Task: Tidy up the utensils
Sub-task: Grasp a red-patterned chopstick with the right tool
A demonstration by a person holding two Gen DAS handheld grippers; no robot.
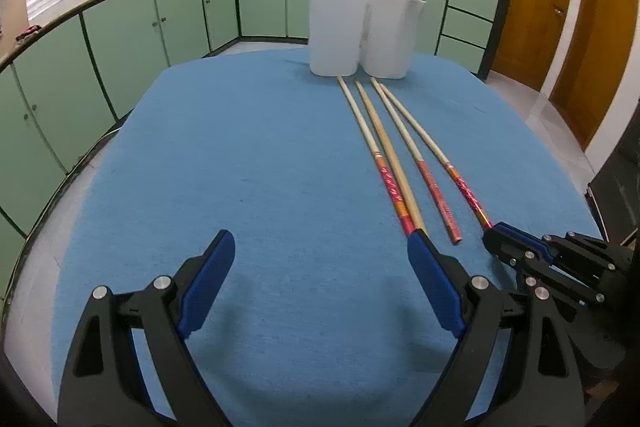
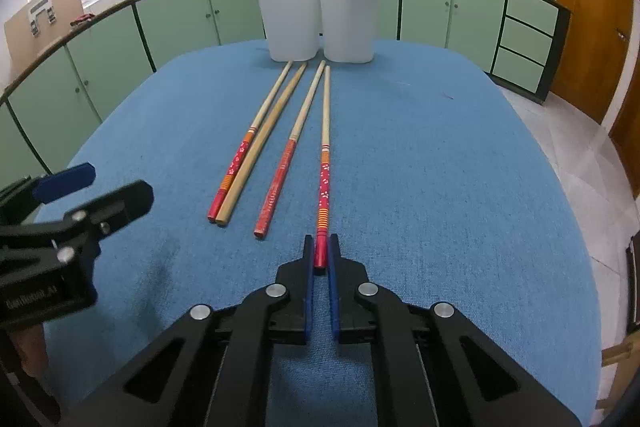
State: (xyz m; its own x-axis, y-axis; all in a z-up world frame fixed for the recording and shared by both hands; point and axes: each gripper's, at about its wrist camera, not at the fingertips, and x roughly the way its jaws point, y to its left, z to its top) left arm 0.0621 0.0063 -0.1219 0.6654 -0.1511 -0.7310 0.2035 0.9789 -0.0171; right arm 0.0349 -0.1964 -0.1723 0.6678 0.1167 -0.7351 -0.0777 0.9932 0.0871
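Note:
Several chopsticks lie side by side on the blue tablecloth, tips toward a white two-compartment holder. My right gripper is shut on the red end of the rightmost chopstick, which rests on the cloth. The others lie to its left: a red-handled one, a plain wooden one and a red flowered one. My left gripper is open and empty, low over the cloth left of the chopsticks. The holder has dark chopsticks in its left compartment and light ones in its right.
The table's edge curves around the cloth. Green cabinets with a sink and cookware line the far wall. Wooden doors stand at right. My left gripper also shows in the right wrist view, at the left edge.

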